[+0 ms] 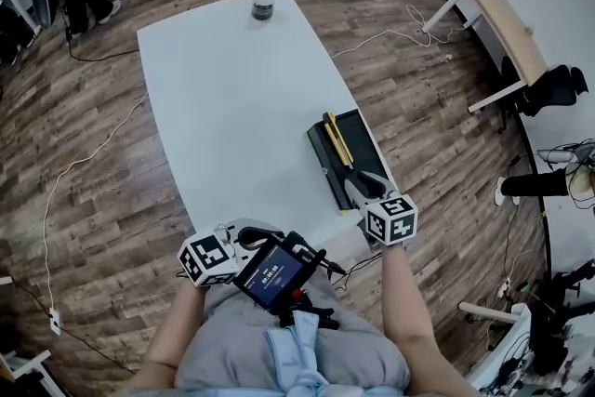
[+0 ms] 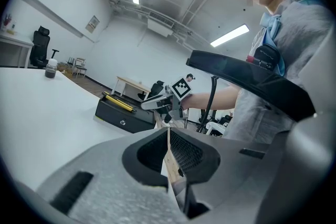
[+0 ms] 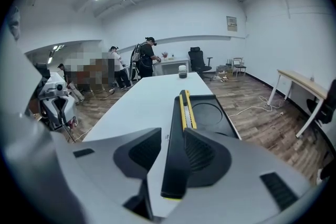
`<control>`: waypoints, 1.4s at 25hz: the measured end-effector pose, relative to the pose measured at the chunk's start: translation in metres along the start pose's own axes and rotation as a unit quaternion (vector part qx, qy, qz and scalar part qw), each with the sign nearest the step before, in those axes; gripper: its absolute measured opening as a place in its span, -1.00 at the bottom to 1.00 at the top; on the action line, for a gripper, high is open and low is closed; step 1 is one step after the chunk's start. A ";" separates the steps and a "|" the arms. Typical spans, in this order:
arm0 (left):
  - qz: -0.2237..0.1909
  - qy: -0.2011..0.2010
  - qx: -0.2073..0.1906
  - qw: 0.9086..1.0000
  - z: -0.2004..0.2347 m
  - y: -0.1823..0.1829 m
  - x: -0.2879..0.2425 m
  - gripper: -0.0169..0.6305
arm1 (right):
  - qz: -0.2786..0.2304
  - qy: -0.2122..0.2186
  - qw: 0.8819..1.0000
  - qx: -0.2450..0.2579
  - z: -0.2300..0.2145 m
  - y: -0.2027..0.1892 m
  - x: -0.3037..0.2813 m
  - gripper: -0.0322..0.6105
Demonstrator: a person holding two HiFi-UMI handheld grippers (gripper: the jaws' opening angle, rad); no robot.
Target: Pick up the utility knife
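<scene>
- Closest to the lens, low in the head view, a small dark unit with a lit blue screen [image 1: 271, 274] is hanging at our chest. Its pale digits are showing too small for us to be reading them.
- We are holding the grey two-jaw left gripper [image 2: 168, 136] at the lower left of the head view, just beside that screen. Its jaws are pressing together on nothing. We are judging that it is waiting out of the way, since one tool looks enough for this pickup.
- We are pointing the right gripper [image 3: 173, 140] down along the long black-and-yellow utility knife [image 3: 185, 110]. Its jaws are standing wide, with the knife's near end lying between them. A strip of white is showing between the left pad and the handle, so the pads are not clamping it.
- We are lining the jaws up lengthwise with the handle, in our judgement so that closing will catch its flat sides.
- That knife is lying along the left side of a black plastic tray [image 1: 364, 142]. The tray is sitting at the right edge of the white rectangular table [image 1: 232, 98], right of centre in the head view.
- Top centre in the head view, a small dark-lidded jar [image 1: 263, 6] is standing at the table's far end, well apart from the knife.
- For writing, the marker cube [image 1: 390, 218] on the right gripper is carrying only black-and-white square patterns. We are finding no brand on the knife. A framed notice [image 3: 231, 22] on the far wall is showing too small to read.
</scene>
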State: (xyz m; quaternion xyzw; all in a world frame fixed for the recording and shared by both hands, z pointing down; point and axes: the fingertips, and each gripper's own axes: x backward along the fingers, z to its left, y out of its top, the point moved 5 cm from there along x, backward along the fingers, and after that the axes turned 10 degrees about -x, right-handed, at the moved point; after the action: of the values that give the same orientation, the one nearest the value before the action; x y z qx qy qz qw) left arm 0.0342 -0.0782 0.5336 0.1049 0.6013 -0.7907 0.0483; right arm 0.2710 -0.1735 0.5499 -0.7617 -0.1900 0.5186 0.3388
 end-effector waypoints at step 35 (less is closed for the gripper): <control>0.000 0.020 0.022 1.000 0.007 -0.001 -0.003 -0.89 | 0.157 -0.011 0.985 0.074 -0.026 0.014 -0.046 -0.45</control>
State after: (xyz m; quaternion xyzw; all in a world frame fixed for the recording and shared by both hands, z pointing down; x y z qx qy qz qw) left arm 0.0357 -0.0844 0.5372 0.1217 0.5848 -0.8013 0.0342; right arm 0.2755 -0.2213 0.5761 -0.7492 -0.0329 0.5864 0.3061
